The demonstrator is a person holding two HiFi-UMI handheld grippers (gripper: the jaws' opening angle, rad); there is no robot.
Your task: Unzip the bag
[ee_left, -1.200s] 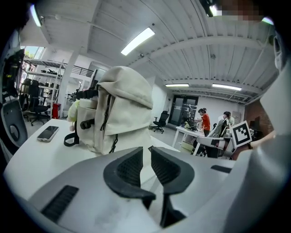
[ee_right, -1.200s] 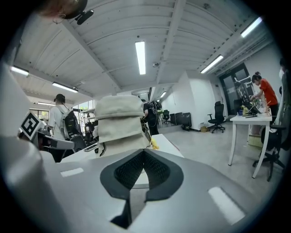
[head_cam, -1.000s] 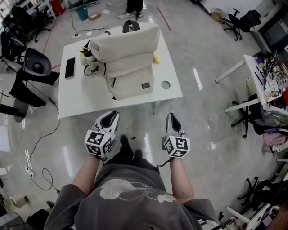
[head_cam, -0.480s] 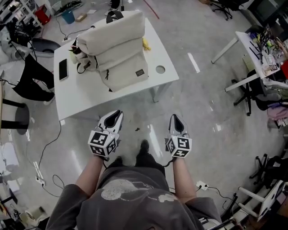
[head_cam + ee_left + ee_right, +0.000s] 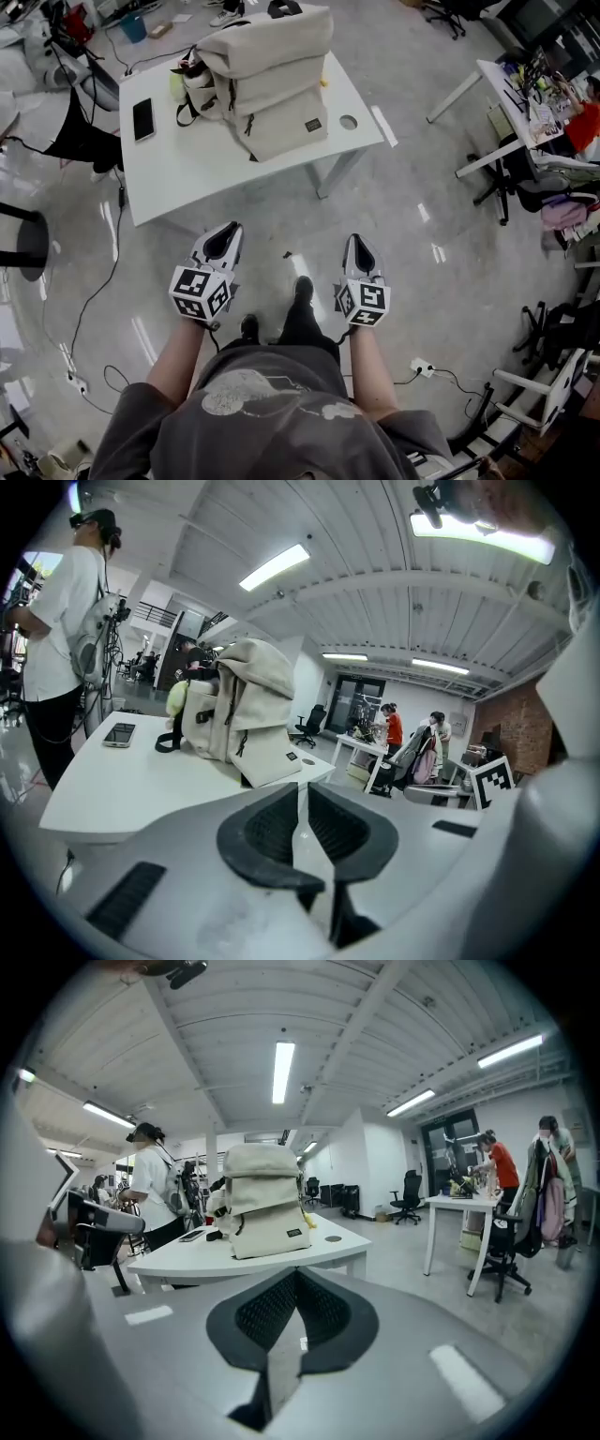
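The beige bag (image 5: pixel 267 80) is sitting toward the far side of the white worktop (image 5: pixel 187 164), with a phone (image 5: pixel 142 119) lying beside it. Both grippers are hovering over the floor, well short of the worktop's near edge. The left gripper (image 5: pixel 228 232) is closing its fingers (image 5: pixel 267 829) across a narrow gap with nothing between them. The right gripper (image 5: pixel 357 246) is pressing its fingers (image 5: pixel 264 1312) together, empty.

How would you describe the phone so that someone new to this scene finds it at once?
Find the white table ahead of the person. A cream backpack sits on its far side; the phone lies flat left of it, near the table's left edge. It is the only thin dark rectangle on the white top.
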